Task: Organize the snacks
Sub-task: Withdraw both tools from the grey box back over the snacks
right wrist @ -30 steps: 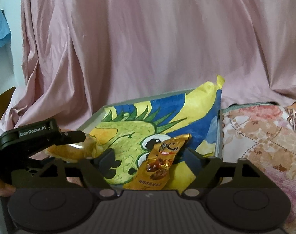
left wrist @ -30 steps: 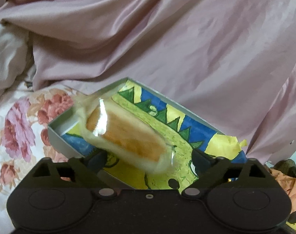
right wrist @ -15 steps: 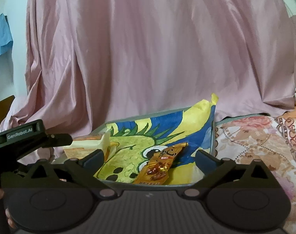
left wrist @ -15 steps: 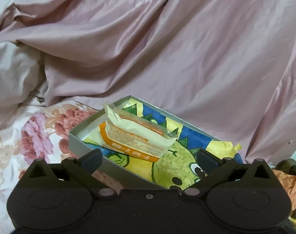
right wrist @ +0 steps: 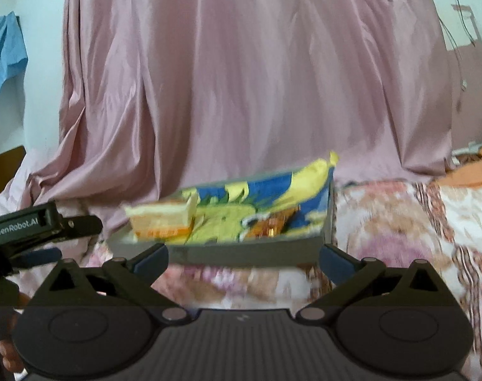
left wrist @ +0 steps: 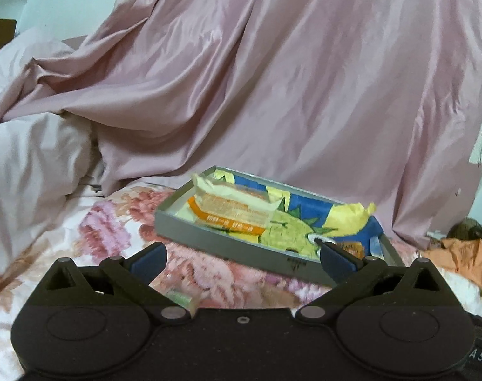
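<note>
Left wrist view shows us the wrapped cake [left wrist: 231, 211] lying at the far left end of the gray tray [left wrist: 221, 243], while the orange candy packet [right wrist: 269, 223] sits toward its right end. Both our left gripper [left wrist: 241, 255] and right gripper [right wrist: 242, 255] stand with jaws wide and nothing between them. We judge two snacks stowed; a small green item [left wrist: 179, 298] on the floral bedspread [left wrist: 113, 231] may remain.
</note>
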The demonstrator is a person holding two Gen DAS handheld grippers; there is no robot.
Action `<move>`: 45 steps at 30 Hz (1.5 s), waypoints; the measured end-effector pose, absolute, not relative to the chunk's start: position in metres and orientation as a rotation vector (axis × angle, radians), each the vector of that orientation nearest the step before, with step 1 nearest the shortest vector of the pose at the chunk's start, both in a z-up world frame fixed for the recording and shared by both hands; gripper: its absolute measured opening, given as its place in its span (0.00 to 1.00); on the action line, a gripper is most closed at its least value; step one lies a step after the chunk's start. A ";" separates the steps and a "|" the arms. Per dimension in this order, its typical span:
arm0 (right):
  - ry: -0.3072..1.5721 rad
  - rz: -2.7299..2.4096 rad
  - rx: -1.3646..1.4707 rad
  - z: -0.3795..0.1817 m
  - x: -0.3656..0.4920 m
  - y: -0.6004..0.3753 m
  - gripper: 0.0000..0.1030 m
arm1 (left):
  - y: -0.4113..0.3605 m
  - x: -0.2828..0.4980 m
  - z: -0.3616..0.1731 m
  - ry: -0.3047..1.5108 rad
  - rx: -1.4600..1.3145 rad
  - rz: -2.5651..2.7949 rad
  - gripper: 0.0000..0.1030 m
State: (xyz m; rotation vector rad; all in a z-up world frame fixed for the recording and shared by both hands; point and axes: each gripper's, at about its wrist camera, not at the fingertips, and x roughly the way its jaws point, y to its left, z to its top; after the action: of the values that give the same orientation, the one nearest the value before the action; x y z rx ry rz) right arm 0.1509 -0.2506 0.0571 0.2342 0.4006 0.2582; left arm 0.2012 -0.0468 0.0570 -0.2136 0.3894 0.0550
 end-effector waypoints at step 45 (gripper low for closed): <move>0.829 0.260 0.095 0.015 0.092 -0.208 1.00 | -0.014 0.099 -0.021 0.688 -0.106 0.154 0.99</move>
State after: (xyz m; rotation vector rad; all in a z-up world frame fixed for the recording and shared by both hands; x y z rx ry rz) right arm 0.0918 -0.2075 0.0148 0.0946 0.8291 0.2596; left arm 0.0990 -0.0137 -0.0206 -0.1060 0.6881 0.1536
